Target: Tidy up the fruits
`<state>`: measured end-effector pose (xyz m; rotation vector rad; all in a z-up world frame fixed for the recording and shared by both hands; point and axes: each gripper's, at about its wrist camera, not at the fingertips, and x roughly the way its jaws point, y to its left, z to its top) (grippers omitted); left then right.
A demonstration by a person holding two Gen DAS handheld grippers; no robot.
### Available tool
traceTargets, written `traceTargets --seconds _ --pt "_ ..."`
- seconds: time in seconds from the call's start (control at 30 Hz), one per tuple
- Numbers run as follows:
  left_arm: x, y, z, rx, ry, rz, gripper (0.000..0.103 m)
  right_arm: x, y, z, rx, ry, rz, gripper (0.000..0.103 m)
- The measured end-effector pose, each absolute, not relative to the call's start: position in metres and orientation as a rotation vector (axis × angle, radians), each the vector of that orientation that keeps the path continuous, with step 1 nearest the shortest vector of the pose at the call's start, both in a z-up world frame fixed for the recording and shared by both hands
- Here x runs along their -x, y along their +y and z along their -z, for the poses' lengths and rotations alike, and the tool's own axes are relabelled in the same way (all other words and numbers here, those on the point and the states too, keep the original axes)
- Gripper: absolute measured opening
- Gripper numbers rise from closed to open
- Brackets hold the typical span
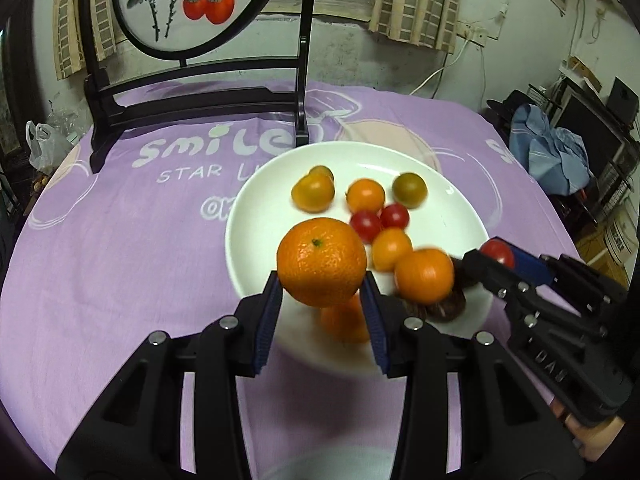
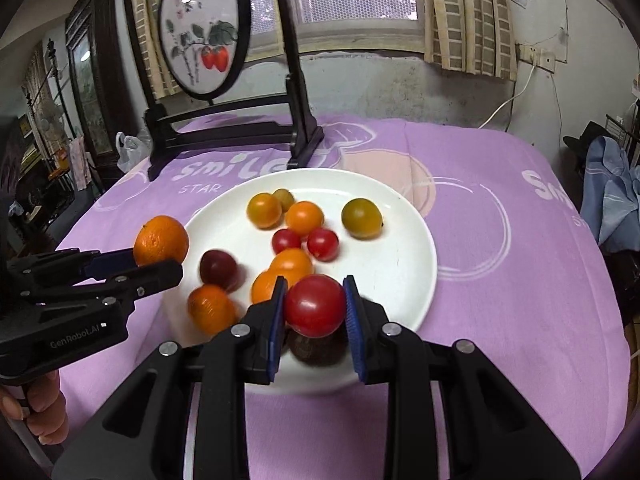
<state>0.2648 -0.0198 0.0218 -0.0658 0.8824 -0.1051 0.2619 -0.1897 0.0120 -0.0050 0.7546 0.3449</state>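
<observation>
A mandarin orange [image 1: 322, 261] is clamped between the blue pads of the left tongs [image 1: 322, 304] and is held above the near rim of the white plate [image 1: 256, 216]. A red cherry tomato [image 2: 315, 305] is gripped by the right tongs [image 2: 316, 320], also over the plate's near edge. Orange, red and greenish small fruits are left scattered on the plate, which rests on the purple-covered bench [image 1: 120, 248].
</observation>
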Motion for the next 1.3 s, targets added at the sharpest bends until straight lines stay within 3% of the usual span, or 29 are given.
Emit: traceTargets --seconds 0.17,0.2,0.23,0.27,0.3,0.6,0.67,0.73,0.83,1.3 --pt "-0.292 -0.023 -0.009 0.08 0.921 0.086 0.042 -0.287 -0.187 -0.001 -0.017 0.786 -0.341 0.029" --pt "-0.296 -0.023 -0.005 0.086 0.932 0.081 0.045 -0.29 -0.188 0.001 -0.03 0.784 -0.343 0.033" --pt "-0.298 -0.023 -0.003 0.092 0.933 0.075 0.048 -0.293 -0.189 0.001 -0.039 0.786 -0.329 0.045" --pt "-0.299 -0.022 -0.002 0.096 0.928 0.067 0.059 -0.295 -0.19 0.002 -0.043 0.788 -0.311 0.052" --pt "-0.298 -0.022 -0.003 0.094 0.916 0.049 0.064 -0.295 -0.192 0.003 -0.048 0.785 -0.297 0.059" --pt "-0.265 -0.02 -0.02 0.038 0.855 0.023 0.089 -0.272 -0.206 -0.002 -0.093 0.79 -0.319 0.063" --pt "-0.254 -0.019 -0.024 0.04 0.849 0.024 0.09 -0.259 -0.205 -0.005 -0.074 0.796 -0.315 0.069" --pt "-0.238 -0.017 -0.025 0.047 0.842 0.02 0.093 -0.245 -0.205 -0.004 -0.044 0.803 -0.285 0.086" --pt "-0.212 -0.013 -0.024 0.063 0.84 0.015 0.095 -0.218 -0.21 0.001 -0.058 0.819 -0.269 0.097" --pt "-0.1 -0.002 -0.008 0.029 0.834 -0.024 0.099 -0.115 -0.225 0.02 -0.038 0.847 -0.217 0.101"
